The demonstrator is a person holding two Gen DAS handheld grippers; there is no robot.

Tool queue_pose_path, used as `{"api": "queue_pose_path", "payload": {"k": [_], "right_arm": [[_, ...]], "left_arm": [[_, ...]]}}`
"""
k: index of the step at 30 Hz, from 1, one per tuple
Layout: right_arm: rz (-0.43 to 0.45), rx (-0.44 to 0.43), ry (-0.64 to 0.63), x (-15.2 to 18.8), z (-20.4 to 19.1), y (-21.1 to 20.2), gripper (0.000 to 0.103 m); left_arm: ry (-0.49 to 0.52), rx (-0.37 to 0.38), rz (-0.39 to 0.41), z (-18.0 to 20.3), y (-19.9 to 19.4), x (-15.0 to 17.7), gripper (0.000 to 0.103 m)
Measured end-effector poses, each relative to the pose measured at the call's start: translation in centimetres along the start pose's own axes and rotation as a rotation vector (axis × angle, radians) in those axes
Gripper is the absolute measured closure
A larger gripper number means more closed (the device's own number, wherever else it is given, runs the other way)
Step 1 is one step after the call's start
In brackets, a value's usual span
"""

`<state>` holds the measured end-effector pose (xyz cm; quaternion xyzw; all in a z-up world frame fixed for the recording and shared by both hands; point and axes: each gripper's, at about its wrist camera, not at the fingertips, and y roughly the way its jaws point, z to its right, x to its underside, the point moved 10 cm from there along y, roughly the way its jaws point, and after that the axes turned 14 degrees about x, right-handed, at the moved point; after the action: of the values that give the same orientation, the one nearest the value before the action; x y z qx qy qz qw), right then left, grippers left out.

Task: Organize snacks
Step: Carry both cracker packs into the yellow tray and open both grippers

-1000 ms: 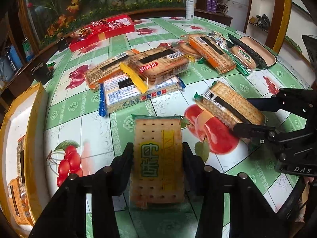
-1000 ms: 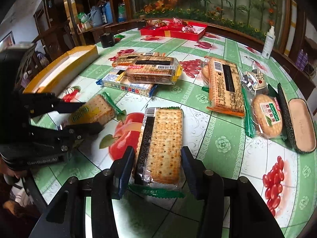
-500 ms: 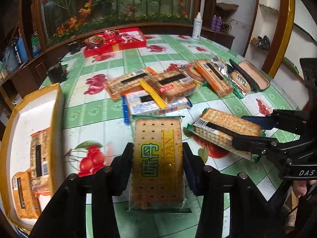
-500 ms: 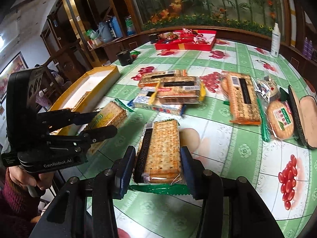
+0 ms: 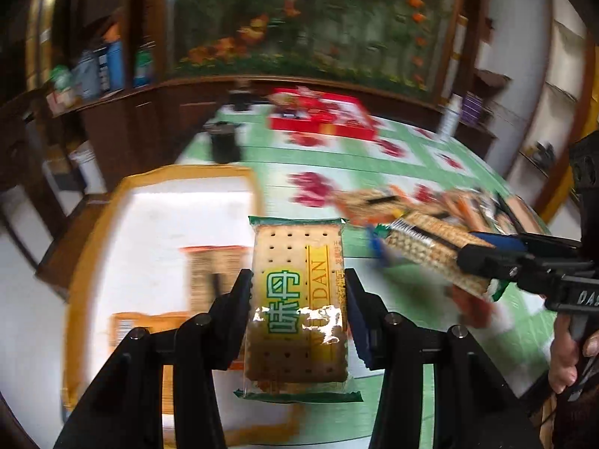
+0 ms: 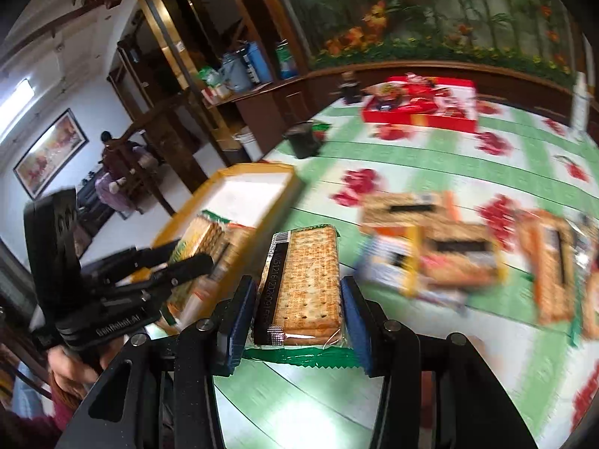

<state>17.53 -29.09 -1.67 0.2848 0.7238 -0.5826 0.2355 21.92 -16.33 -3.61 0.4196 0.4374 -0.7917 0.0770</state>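
Left wrist view first: our left gripper (image 5: pixel 297 295) has its jaws clamped on the long sides of a cracker pack (image 5: pixel 297 299). It's a clear wrapper with green crimped ends, pale dotted crackers inside, big green characters and a yellow strip reading "DAN" down the right side, with some glare on the plastic near us. The pack hangs in the air over the right edge of the yellow-rimmed white box (image 5: pixel 90 262), which sits at the left end of the table and already has a few cracker packs (image 5: pixel 209 280) lying in it, blurry. Off to the right we see our right gripper (image 5: pixel 483 258) holding a second cracker pack (image 5: pixel 430 254), tilted, above the green-and-white fruit-print tablecloth (image 5: pixel 374 157). A red tray (image 5: pixel 322 119) sits at the far side.

Right wrist view: the right gripper (image 6: pixel 297 310) is closed on the sides of its pack (image 6: pixel 303 288), golden-brown crackers, a black barcode strip along the left edge, green crimped end toward us. It's lifted off the table, just right of the box (image 6: pixel 254 172). On the left, the left gripper (image 6: pixel 176 258) holds its pack (image 6: pixel 198 237) over the box. The remaining snack packs (image 6: pixel 441 247) lie smeared out on the right.
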Motion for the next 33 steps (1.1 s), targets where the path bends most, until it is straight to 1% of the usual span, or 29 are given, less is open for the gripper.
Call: {"api": "queue_pose_path", "payload": {"k": [1, 2, 4, 7, 9, 12, 15, 16, 18, 19, 20, 21, 22, 23, 26, 28, 33], "right_arm": [[-0.001, -0.009, -0.005, -0.4, -0.8, 0.5, 0.053], [-0.007, -0.017, -0.022, -1.2, -2.4, 1.6, 0.053], [-0.022, -0.025, -0.043, -2.4, -4.7, 3.7, 0.053], [-0.058, -0.039, -0.076, -3.5, -8.0, 7.2, 0.053], [-0.079, -0.050, -0.091, -3.9, -9.8, 9.1, 0.052], [-0.102, -0.011, -0.120, -4.4, -11.7, 12.3, 0.052], [-0.126, 0.013, -0.126, -4.6, -12.6, 14.9, 0.053], [-0.125, 0.022, -0.113, -4.7, -12.6, 15.6, 0.052], [-0.125, 0.013, -0.078, -5.1, -12.3, 16.5, 0.052], [-0.132, 0.000, -0.066, -5.1, -12.3, 16.7, 0.051], [-0.139, -0.008, -0.059, -5.1, -12.2, 16.7, 0.048], [-0.140, -0.013, -0.054, -5.0, -12.1, 16.6, 0.041], [-0.131, -0.020, -0.047, -5.0, -11.9, 16.2, 0.038], [-0.118, -0.025, -0.042, -5.2, -11.7, 15.8, 0.034], [-0.099, -0.040, -0.030, -5.1, -11.2, 14.4, 0.034], [-0.087, -0.069, -0.011, -5.0, -10.6, 13.0, 0.034], [-0.058, -0.067, 0.042, -3.9, -7.1, 9.6, 0.034]], "left_arm": [[-0.032, -0.020, 0.007, -1.7, -0.4, 0.0, 0.056], [-0.053, -0.032, 0.007, -2.9, -0.6, 0.0, 0.056], [-0.100, -0.080, -0.001, -5.9, -0.7, 0.2, 0.056], [-0.154, -0.117, -0.021, -9.0, -0.5, 0.6, 0.056], [-0.178, -0.133, -0.031, -10.3, -0.3, 1.0, 0.056], [-0.214, -0.159, -0.058, -12.3, 0.2, 1.5, 0.056], [-0.246, -0.159, -0.066, -13.3, 0.4, 1.8, 0.056], [-0.256, -0.161, -0.066, -13.5, 0.5, 1.9, 0.056], [-0.271, -0.158, -0.061, -13.9, 0.4, 2.0, 0.056], [-0.280, -0.155, -0.059, -14.0, 0.4, 2.1, 0.051], [-0.289, -0.152, -0.054, -14.1, 0.3, 2.1, 0.039], [-0.290, -0.144, -0.044, -14.0, 0.1, 2.1, 0.033], [-0.288, -0.133, -0.029, -13.9, -0.2, 1.9, 0.023], [-0.287, -0.129, -0.014, -13.7, -0.5, 1.8, 0.020], [-0.271, -0.128, 0.005, -13.0, -1.0, 1.3, 0.020], [-0.261, -0.113, 0.007, -12.0, -1.1, 1.2, 0.020], [-0.194, -0.070, 0.012, -7.8, -0.7, 0.4, 0.020]]}}
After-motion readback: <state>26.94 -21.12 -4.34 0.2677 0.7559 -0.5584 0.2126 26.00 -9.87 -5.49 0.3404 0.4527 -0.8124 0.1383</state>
